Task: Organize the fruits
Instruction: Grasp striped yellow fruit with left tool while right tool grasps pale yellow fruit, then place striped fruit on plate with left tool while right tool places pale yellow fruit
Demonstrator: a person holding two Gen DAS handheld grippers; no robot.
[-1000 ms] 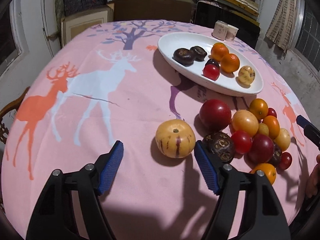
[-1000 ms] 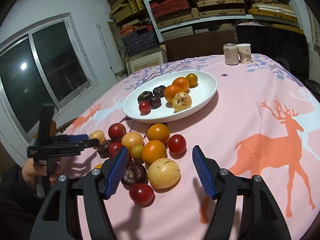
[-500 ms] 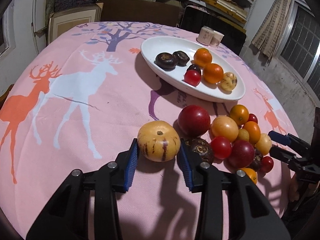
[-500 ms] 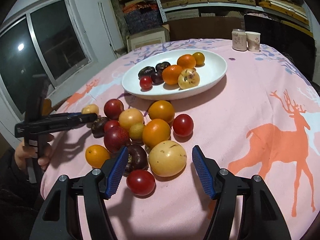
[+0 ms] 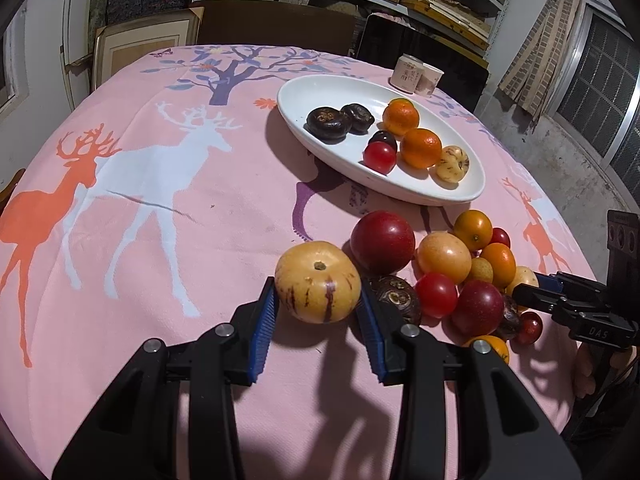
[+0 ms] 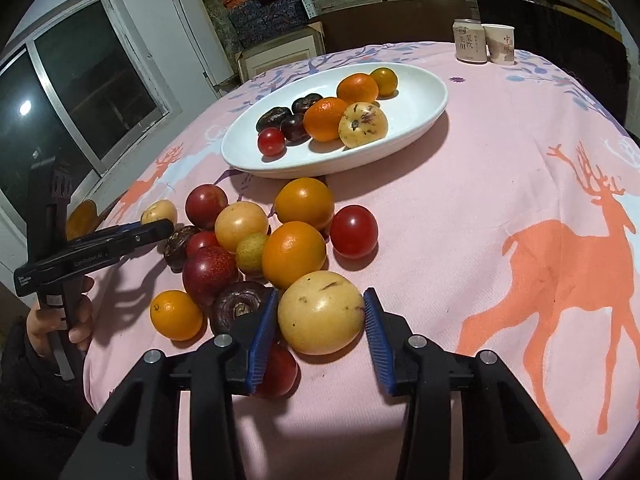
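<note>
A striped yellow fruit (image 5: 318, 282) is clamped by the left tool (image 5: 316, 312) on the table (image 5: 160, 240), crowded by a dark fruit (image 5: 396, 298), while the right tool (image 6: 320, 318) is closing around a pale yellow fruit (image 6: 320, 312), short of the white dish (image 6: 420, 100).

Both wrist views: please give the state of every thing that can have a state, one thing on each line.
left gripper, shut on the striped yellow fruit
right gripper, jaws closing around the spotted yellow fruit, pads almost on it
white dish, upright, partly filled with fruit
can, standing upright
paper cup, standing upright
</note>
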